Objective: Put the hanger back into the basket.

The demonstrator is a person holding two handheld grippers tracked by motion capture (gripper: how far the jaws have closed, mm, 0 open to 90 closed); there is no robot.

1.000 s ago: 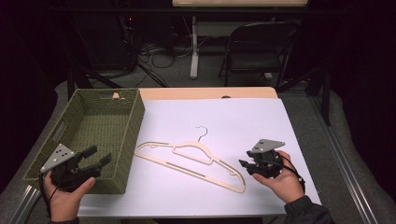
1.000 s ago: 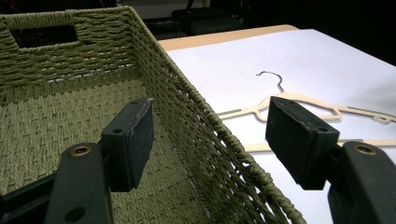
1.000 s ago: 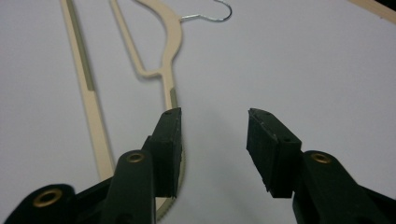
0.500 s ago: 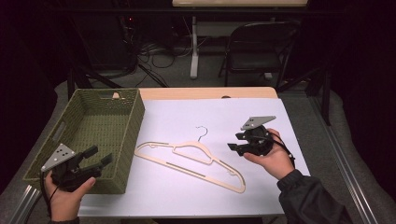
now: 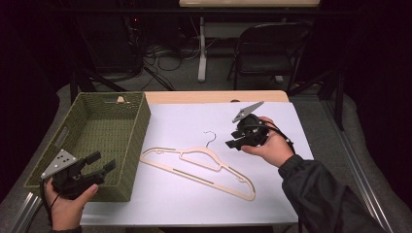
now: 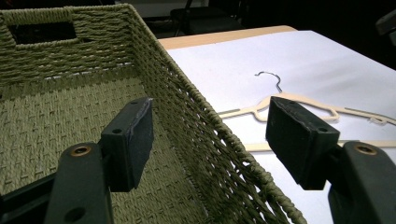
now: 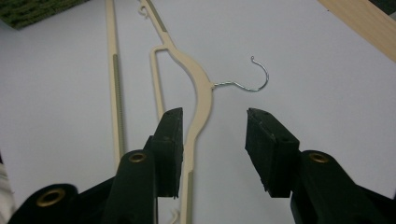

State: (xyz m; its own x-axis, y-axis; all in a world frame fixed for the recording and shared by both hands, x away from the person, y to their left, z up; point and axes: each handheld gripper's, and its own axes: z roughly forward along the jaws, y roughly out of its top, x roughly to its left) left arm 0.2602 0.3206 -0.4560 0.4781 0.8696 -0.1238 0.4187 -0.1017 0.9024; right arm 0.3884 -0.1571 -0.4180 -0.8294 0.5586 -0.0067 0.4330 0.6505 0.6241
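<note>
Container: a green woven rectangular basket [image 5: 130, 127] with a slot handle in its far wall stands at the left of the counter [image 5: 272, 204], on the edge of the white sheet that covers it.
Contents: the woven floor of the basket [image 6: 51, 116] is bare in the high view and in the left gripper view.
Thing in hand: a cream-coloured flat clothes hanger with a thin metal hook [image 5: 199, 165] lies flat on the white sheet, just right of the basket, apart from it, hook end toward the far side.
Left gripper [image 5: 99, 162]: held at the basket's near right corner; its fingers [image 6: 133, 135] stand wide apart and grip nothing, one over the basket's inside, the other over the white sheet, with the basket's right wall running between them.
Right gripper [image 5: 232, 143]: held above the sheet just right of the hanger's hook, tilted down toward it.
Right fingers [image 7: 170, 140]: spread open, holding nothing.
Hanger against right fingers: the hanger's curved neck [image 7: 201, 100] runs just inside the left finger in the right gripper view, the metal hook lies beyond the gap, and whether a finger touches the hanger cannot be told.
</note>
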